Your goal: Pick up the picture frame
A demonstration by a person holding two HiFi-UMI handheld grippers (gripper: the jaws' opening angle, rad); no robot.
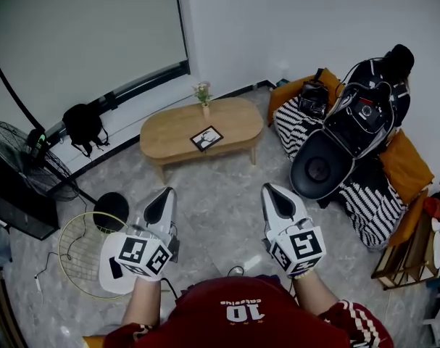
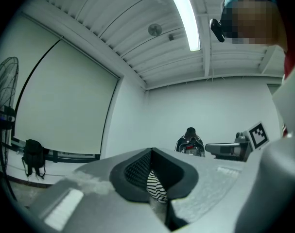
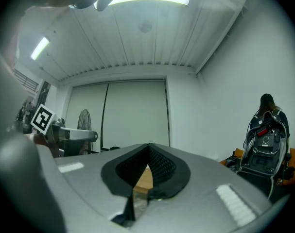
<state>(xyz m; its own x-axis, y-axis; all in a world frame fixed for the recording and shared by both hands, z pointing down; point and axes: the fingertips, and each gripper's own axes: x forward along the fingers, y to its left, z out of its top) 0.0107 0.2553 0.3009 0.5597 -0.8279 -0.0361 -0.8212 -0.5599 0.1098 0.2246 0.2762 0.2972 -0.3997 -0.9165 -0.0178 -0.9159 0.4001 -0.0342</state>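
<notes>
Picture frame (image 1: 206, 138): one – dark-edged, lying flat on the table top towards its near edge, well apart from both grippers.
Table (image 1: 169, 133): one, oval, light wood; one small vase of flowers (image 1: 203, 96) stands at its far edge.
Left gripper (image 1: 166, 192): jaws pressed together at the tips, nothing between them; the left gripper view shows the same closed tips (image 2: 151, 150).
Right gripper (image 1: 267, 188): jaws likewise closed and empty (image 3: 148, 144).
Marker cubes: two, one on each gripper, with black-and-white square patterns.
Striped cushions: two, black and white, at the right – one (image 1: 296, 122) behind the open black case (image 1: 354, 125), one (image 1: 372, 201) in front of it.
Fans: one standing fan (image 1: 17, 151) at the left; one wire guard (image 1: 78, 249) on the floor.
Backpack (image 1: 83, 125): one, black, by the wall.
Writing: "10" in white on the person's red shirt (image 1: 241, 317), seen upside down; the small word beside it is unreadable.
</notes>
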